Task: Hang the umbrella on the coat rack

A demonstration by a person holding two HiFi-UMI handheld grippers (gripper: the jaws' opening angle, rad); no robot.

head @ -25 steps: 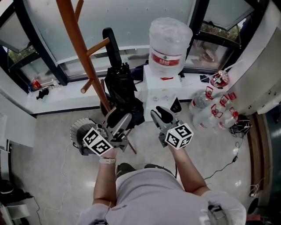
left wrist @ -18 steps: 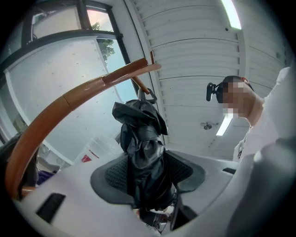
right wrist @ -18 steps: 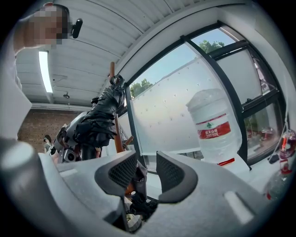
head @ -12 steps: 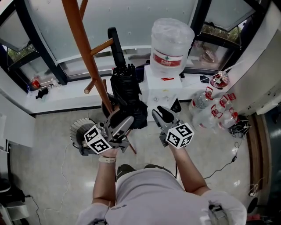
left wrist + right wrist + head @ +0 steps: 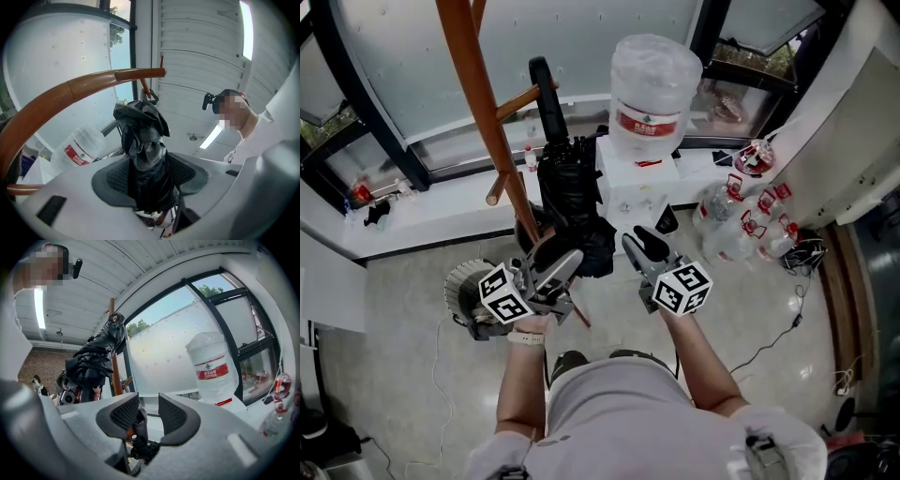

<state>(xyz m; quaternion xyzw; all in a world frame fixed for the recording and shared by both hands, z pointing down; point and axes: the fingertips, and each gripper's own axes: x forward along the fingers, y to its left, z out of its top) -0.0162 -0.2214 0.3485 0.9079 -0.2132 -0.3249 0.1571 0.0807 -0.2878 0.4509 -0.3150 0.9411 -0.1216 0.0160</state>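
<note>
We hold the folded black umbrella (image 5: 570, 202) clamped between the 2 jaws of the left gripper (image 5: 561, 262). In the left gripper view both pads press on its bunched cloth, and it runs forward and up out of the jaws. Its curved handle (image 5: 544, 89) lies well beyond the jaw tips, just beside an upper peg (image 5: 523, 97) of the wooden coat rack (image 5: 478, 103). We cannot tell whether handle and peg touch. The rack's pole stands just left of the left jaws. The right gripper (image 5: 643, 244) sits to the umbrella's right, its jaws a little apart with nothing between the pads. Ahead of those jaws, slightly right, stands 1 large water bottle (image 5: 654, 89) on a white dispenser (image 5: 637, 187).
</note>
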